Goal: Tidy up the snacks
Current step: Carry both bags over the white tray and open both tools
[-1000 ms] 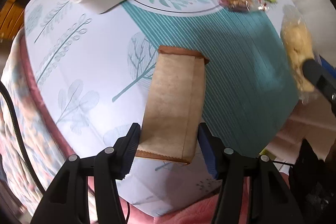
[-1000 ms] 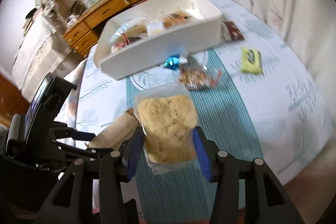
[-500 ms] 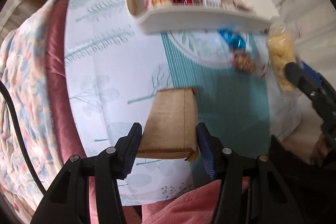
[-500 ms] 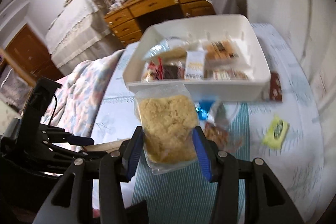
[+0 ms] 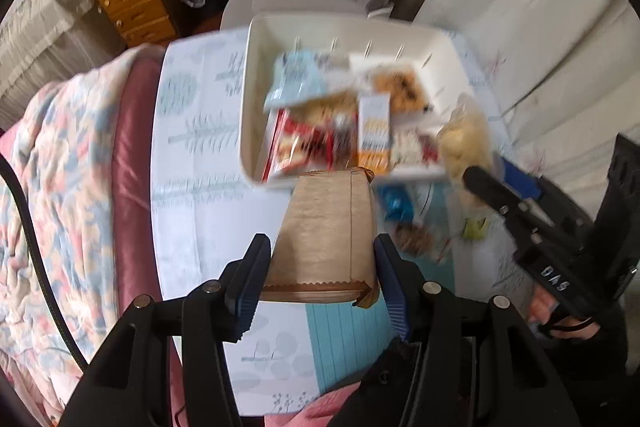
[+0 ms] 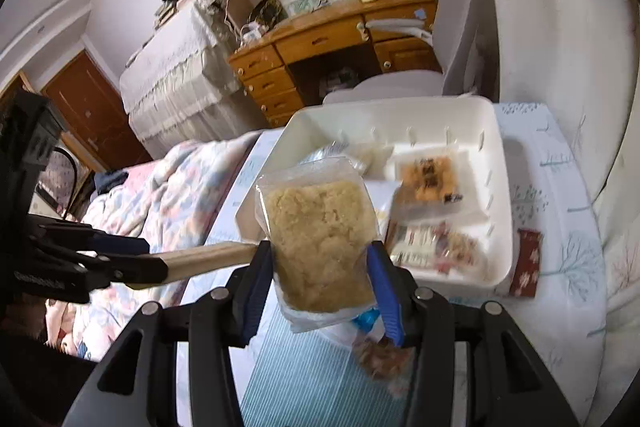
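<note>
Bedroom tabletop (image 5: 200,211) in a leaf-print cloth, two hand-held grippers carrying snacks above it.

Left gripper (image 5: 322,273) is clamped on a brown paper packet (image 5: 326,227); right gripper (image 6: 322,277) is clamped on a clear bag of yellow crumbly snack (image 6: 320,227). Both hang just in front of a white bin (image 6: 496,187) half full of wrapped snacks. Loose on the teal runner (image 6: 304,379) below lie a blue wrapper (image 5: 394,201) and a nut packet (image 5: 416,239); a dark red packet (image 6: 528,263) lies right of the bin. Quilted bed (image 5: 60,187) borders the left edge, a wall the right, and a grey chair (image 6: 452,39) and wooden desk (image 6: 320,43) stand beyond.
</note>
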